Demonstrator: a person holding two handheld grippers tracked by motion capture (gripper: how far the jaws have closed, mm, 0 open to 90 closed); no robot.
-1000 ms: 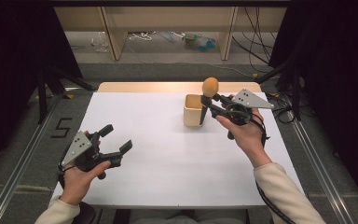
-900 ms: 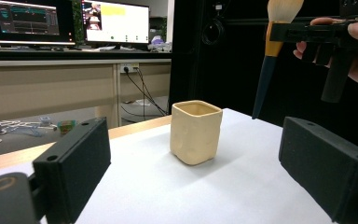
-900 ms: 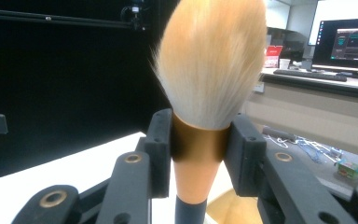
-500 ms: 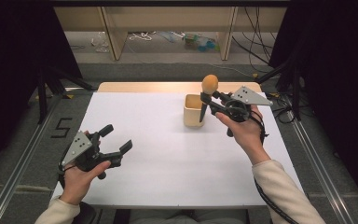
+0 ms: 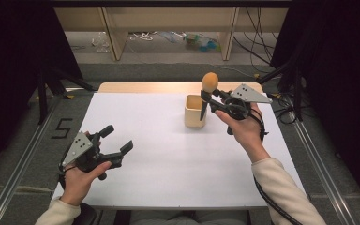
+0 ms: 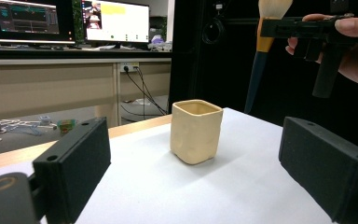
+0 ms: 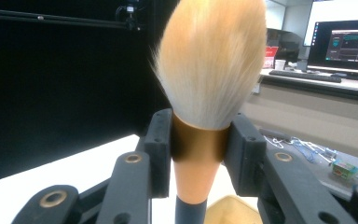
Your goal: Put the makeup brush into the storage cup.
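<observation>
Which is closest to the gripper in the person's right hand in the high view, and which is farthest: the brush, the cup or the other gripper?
1. The makeup brush: clamped in the right gripper, bristles up.
2. The cream cup: just below and left of the right gripper, under the brush handle.
3. The left gripper: far across the white table, near its front left corner.

A lab: monitors (image 6: 116, 21), black curtains, loose cables.
</observation>
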